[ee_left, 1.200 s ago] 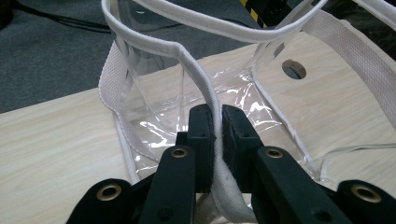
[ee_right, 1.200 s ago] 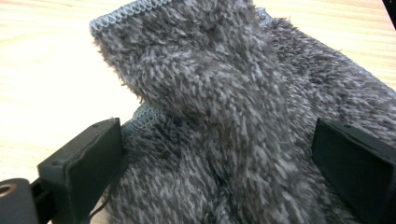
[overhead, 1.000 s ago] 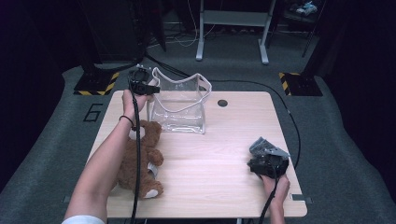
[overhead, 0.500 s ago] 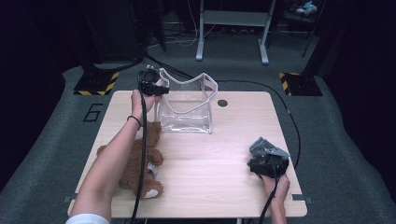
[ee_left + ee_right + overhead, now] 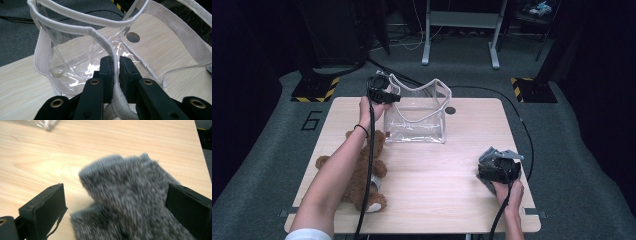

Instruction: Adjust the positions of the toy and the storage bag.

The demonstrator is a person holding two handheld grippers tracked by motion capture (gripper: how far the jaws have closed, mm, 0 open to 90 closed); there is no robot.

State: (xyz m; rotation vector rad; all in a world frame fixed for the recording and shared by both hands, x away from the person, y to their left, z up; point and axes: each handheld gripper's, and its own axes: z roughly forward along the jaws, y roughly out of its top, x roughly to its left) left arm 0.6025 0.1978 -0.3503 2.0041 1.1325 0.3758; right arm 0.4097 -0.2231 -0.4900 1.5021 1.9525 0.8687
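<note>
A clear plastic bag (image 5: 417,117) with white fabric trim stands upright at the back middle of the wooden table (image 5: 442,185). My left gripper (image 5: 387,95) holds its left rim; in the left gripper view the gripper (image 5: 115,62) is shut on the white trim (image 5: 75,15). A brown teddy bear (image 5: 362,170) lies at the left, partly under the left forearm. Near the right front, my right gripper (image 5: 498,170) stands open. In its own view the gripper (image 5: 117,202) has its jaws wide apart around a grey knitted cloth (image 5: 132,195) on the table, blurred.
A round hole (image 5: 450,110) in the tabletop sits just right of the bag. Black cables trail from both grippers over the table and floor. Yellow-black striped blocks (image 5: 314,90) lie on the floor behind the table.
The left gripper has pulled the bag's rim to the right, and the bag has slid right along the table. The right gripper has risen slightly over the grey cloth.
</note>
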